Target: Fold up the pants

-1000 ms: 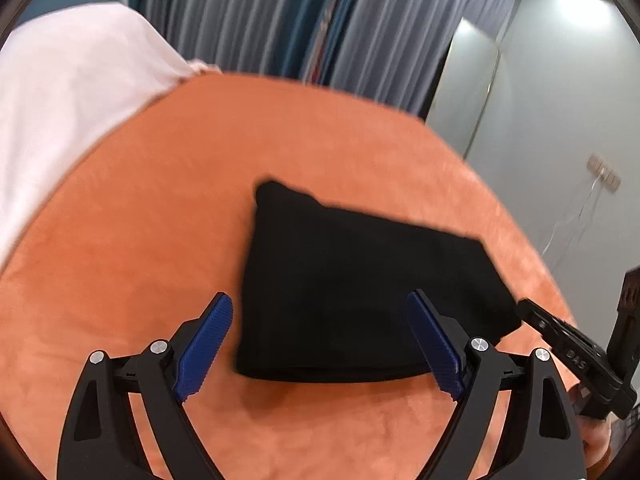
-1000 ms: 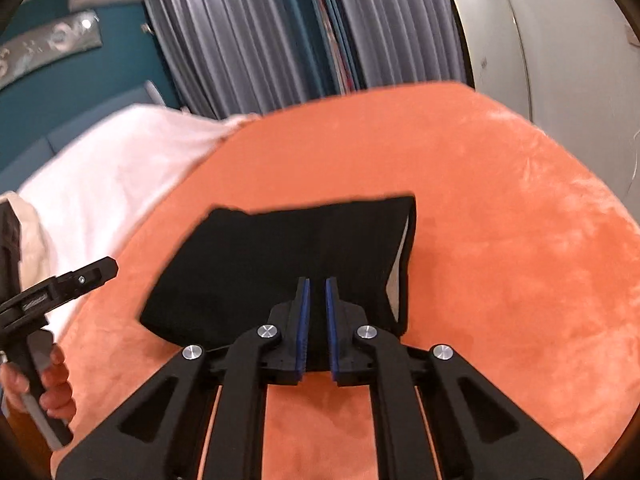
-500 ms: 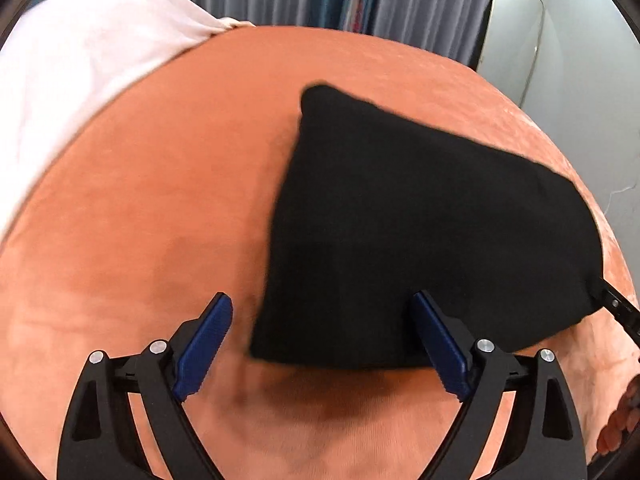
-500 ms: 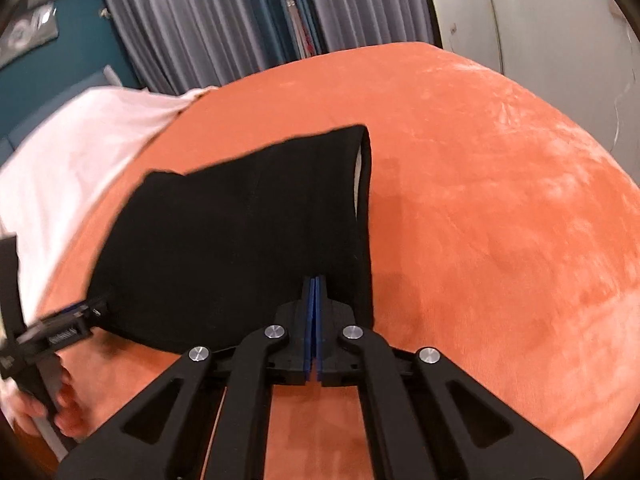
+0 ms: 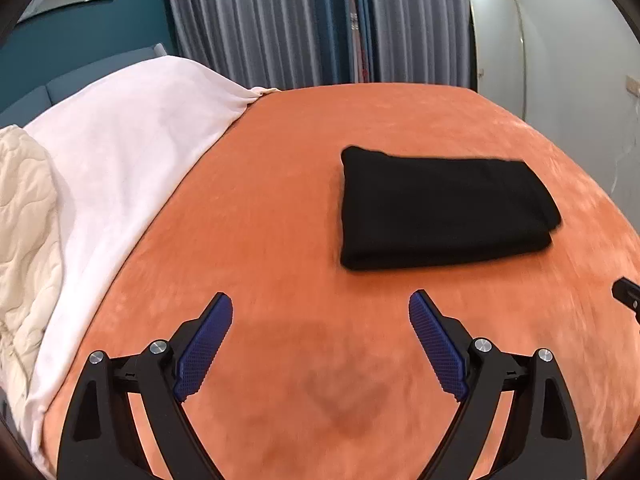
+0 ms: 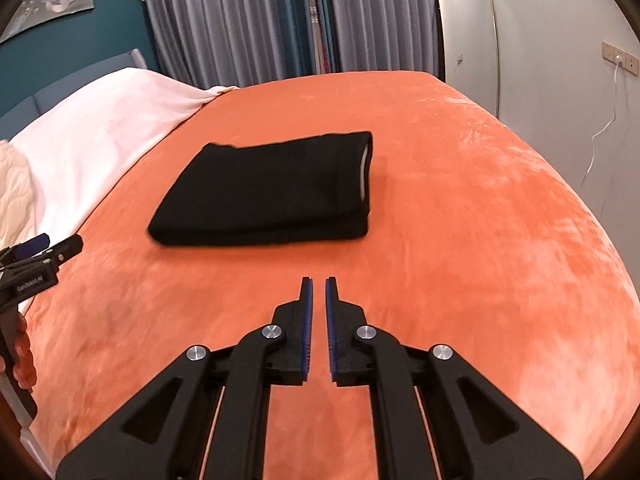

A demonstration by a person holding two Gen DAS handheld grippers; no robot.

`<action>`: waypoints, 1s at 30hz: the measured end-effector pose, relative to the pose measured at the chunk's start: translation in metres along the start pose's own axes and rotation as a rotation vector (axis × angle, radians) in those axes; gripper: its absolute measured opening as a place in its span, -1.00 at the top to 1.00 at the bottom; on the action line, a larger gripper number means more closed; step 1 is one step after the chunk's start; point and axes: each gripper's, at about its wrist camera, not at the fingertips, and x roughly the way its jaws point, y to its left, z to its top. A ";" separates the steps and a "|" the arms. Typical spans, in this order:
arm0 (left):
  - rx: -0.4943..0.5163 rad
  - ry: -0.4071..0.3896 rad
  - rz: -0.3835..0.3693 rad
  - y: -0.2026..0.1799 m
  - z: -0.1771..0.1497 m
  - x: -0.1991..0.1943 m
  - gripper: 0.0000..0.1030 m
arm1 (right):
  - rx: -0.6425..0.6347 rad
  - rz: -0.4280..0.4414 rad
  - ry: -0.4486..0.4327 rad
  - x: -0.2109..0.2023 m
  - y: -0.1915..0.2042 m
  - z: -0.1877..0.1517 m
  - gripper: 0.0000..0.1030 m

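Observation:
The black pants [image 5: 444, 212] lie folded into a compact rectangle on the orange bedspread [image 5: 280, 240]. They also show in the right wrist view [image 6: 272, 196], with a pale waistband lining at their right end. My left gripper [image 5: 320, 304] is wide open and empty, held back from the pants' near edge. My right gripper [image 6: 319, 282] is nearly shut with a narrow gap between the pads, empty, also short of the pants. The left gripper [image 6: 44, 256] shows at the left edge of the right wrist view.
A white blanket [image 5: 120, 140] and a cream quilt [image 5: 24, 208] cover the left side of the bed. Grey-blue curtains [image 5: 300, 20] hang behind. A mirror [image 6: 468, 20] and a wall socket with a cable [image 6: 618, 56] are at the right.
Both grippers have pulled back from the pants. The right gripper let go of the pants' edge and its jaws parted slightly. The pants now lie flat and folded.

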 end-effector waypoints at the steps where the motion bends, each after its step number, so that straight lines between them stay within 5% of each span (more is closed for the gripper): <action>1: 0.013 0.001 0.004 -0.002 -0.009 -0.008 -0.71 | 0.003 0.006 0.004 -0.008 0.004 -0.007 0.87; 10: 0.008 0.092 -0.045 -0.016 -0.045 -0.032 -0.71 | 0.036 0.038 0.045 -0.034 0.022 -0.050 0.87; 17: 0.002 0.121 -0.036 -0.017 -0.032 -0.007 -0.71 | 0.066 0.048 0.057 0.000 0.009 -0.018 0.87; 19: 0.008 0.130 -0.024 -0.017 -0.025 0.009 -0.71 | 0.073 0.019 0.055 0.019 0.003 0.000 0.72; 21: 0.007 0.145 -0.027 -0.016 -0.017 0.028 -0.81 | 0.074 -0.007 0.043 0.033 -0.002 0.013 0.24; 26: -0.075 0.223 -0.141 -0.003 0.009 0.088 -0.83 | 0.092 -0.024 0.047 0.074 -0.016 0.032 0.09; 30: -0.147 0.246 -0.168 0.002 0.031 0.129 -0.83 | 0.153 -0.003 0.074 0.105 -0.030 0.040 -0.26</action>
